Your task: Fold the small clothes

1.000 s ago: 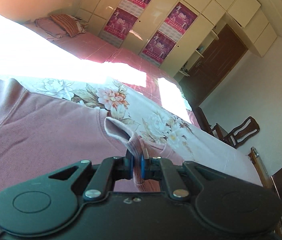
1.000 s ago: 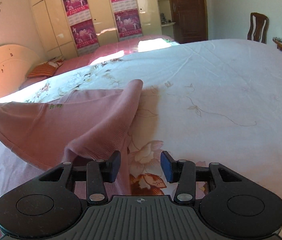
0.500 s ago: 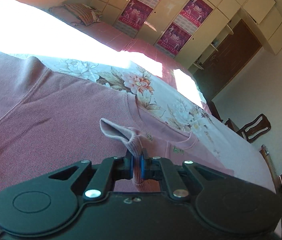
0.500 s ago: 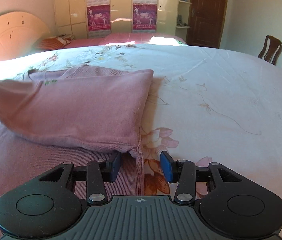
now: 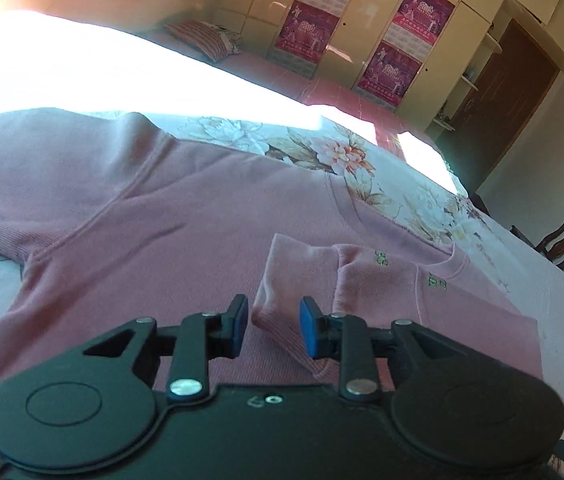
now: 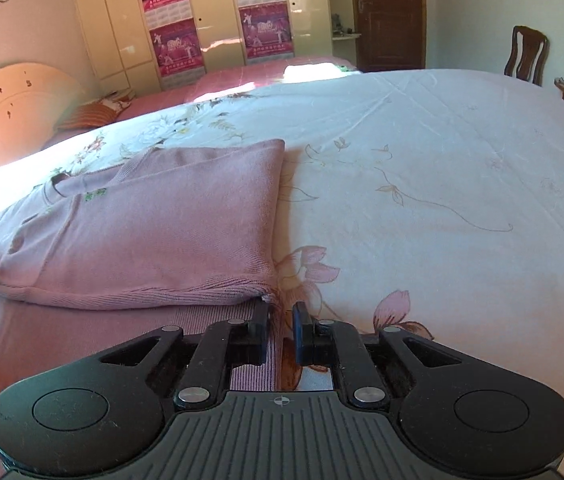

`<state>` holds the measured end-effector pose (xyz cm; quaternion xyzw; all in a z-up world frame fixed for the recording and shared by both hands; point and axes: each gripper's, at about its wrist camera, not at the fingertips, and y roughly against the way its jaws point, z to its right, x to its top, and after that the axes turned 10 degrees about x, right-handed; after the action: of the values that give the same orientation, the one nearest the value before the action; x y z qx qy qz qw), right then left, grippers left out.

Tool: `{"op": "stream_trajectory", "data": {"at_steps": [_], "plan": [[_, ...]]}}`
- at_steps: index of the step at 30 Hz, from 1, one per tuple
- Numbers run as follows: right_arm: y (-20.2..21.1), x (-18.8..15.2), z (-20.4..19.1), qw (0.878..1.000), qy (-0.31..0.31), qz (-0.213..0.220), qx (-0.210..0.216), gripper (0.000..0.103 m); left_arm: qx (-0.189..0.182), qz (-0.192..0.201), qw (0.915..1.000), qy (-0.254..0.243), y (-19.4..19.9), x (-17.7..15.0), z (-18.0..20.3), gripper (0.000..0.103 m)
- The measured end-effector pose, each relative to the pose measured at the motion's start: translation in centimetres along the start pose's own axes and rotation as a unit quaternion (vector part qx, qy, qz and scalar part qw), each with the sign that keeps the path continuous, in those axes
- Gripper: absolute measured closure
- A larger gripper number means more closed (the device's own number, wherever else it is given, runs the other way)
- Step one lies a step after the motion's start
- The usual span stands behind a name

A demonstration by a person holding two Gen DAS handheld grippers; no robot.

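Observation:
A pink knit sweater (image 5: pixel 154 216) lies flat on the floral bedsheet (image 6: pixel 422 184). Its right side is folded over onto the body, seen as a flap in the right wrist view (image 6: pixel 162 240). The folded sleeve's cuff (image 5: pixel 282 280) lies on the body in front of my left gripper (image 5: pixel 273 326), which is open and empty with the cuff's edge between its blue pads. My right gripper (image 6: pixel 281 330) is low at the sweater's right hem corner (image 6: pixel 266 298), its jaws narrowed but apart, with nothing clamped.
A second bed with a pink cover (image 6: pixel 266 74) and a striped pillow (image 6: pixel 94 114) stands beyond. Wardrobes with posters (image 6: pixel 218 20), a brown door (image 6: pixel 390 12) and a wooden chair (image 6: pixel 526 56) line the far wall.
My left gripper has opened and let go of the sleeve cuff, which now lies flat on the sweater. The folded flap has settled down. My right gripper's jaws have narrowed near the hem corner.

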<state>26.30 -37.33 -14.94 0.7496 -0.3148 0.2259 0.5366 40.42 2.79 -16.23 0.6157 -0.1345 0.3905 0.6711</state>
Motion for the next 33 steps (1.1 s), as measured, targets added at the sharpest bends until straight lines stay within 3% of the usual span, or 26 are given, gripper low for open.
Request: {"op": "stream_trajectory", "data": {"at_steps": [1, 3, 9, 13, 14, 15, 16, 19, 20, 23, 25, 26, 27, 28, 31, 33], "plan": [[0.3, 0.5, 0.1, 1.000, -0.004, 0.011, 0.004, 0.067, 0.003, 0.013, 0.9999, 0.004, 0.5, 0.1, -0.2, 0.070], [-0.5, 2.2, 0.5, 1.000, -0.009, 0.021, 0.005, 0.055, -0.005, 0.030, 0.9996, -0.001, 1.3, 0.7, 0.0, 0.070], [-7.5, 6.9, 2.1, 0.999, -0.043, -0.001, 0.030, 0.055, -0.069, 0.006, 0.9956, -0.063, -0.8, 1.1, 5.2, 0.069], [-11.9, 9.4, 3.1, 0.997, -0.074, -0.007, 0.036, 0.055, -0.068, -0.013, 0.9942, -0.082, -3.8, 0.4, 7.4, 0.070], [-12.6, 9.9, 3.3, 0.996, -0.081, -0.005, 0.039, 0.057, -0.060, -0.016, 0.9946, -0.082, -4.5, 0.4, 7.5, 0.070], [-13.3, 10.4, 3.4, 0.996, -0.082, -0.008, 0.040, 0.080, -0.055, -0.020, 0.9950, -0.081, -5.1, 0.5, 7.4, 0.070], [-13.9, 10.8, 3.5, 0.996, -0.082, -0.014, 0.037, 0.090, -0.051, -0.024, 0.9953, -0.079, -5.7, 0.5, 7.2, 0.071], [-14.2, 11.1, 3.6, 0.997, -0.063, -0.017, 0.036, 0.093, -0.046, -0.028, 0.9962, -0.068, -6.2, 0.6, 6.4, 0.083], [-14.3, 10.8, 3.3, 0.999, -0.029, -0.014, 0.015, 0.094, -0.046, -0.031, 0.9966, -0.062, -6.2, 0.6, 6.1, 0.087], [-14.3, 10.4, 3.3, 1.000, -0.012, -0.012, 0.001, 0.094, -0.033, -0.026, 0.9973, -0.061, -6.3, 0.6, 5.6, 0.099], [-14.1, 10.3, 2.5, 1.000, 0.008, -0.008, -0.018, 0.093, -0.022, -0.027, 0.9972, -0.066, -5.7, 0.9, 5.9, 0.099], [-13.6, 10.2, 2.1, 1.000, 0.006, -0.003, -0.023, 0.092, -0.021, -0.019, 0.9968, -0.074, -5.3, 0.9, 6.1, 0.096], [-13.0, 10.1, 1.5, 0.999, 0.018, 0.005, -0.028, 0.092, -0.014, -0.008, 0.9962, -0.085, -5.2, 0.7, 6.4, 0.072], [-12.5, 9.9, 0.8, 0.999, 0.036, 0.013, -0.031, 0.091, -0.006, -0.009, 0.9955, -0.095, -5.4, 0.6, 6.5, 0.063], [-11.3, 9.1, -1.1, 0.997, 0.065, 0.021, -0.023, 0.074, -0.008, -0.012, 0.9944, -0.105, -5.3, 0.5, 6.6, 0.060], [-10.7, 8.2, -2.2, 0.997, 0.079, 0.014, -0.001, 0.071, -0.009, -0.016, 0.9931, -0.116, -4.9, 0.6, 6.9, 0.041]]}}
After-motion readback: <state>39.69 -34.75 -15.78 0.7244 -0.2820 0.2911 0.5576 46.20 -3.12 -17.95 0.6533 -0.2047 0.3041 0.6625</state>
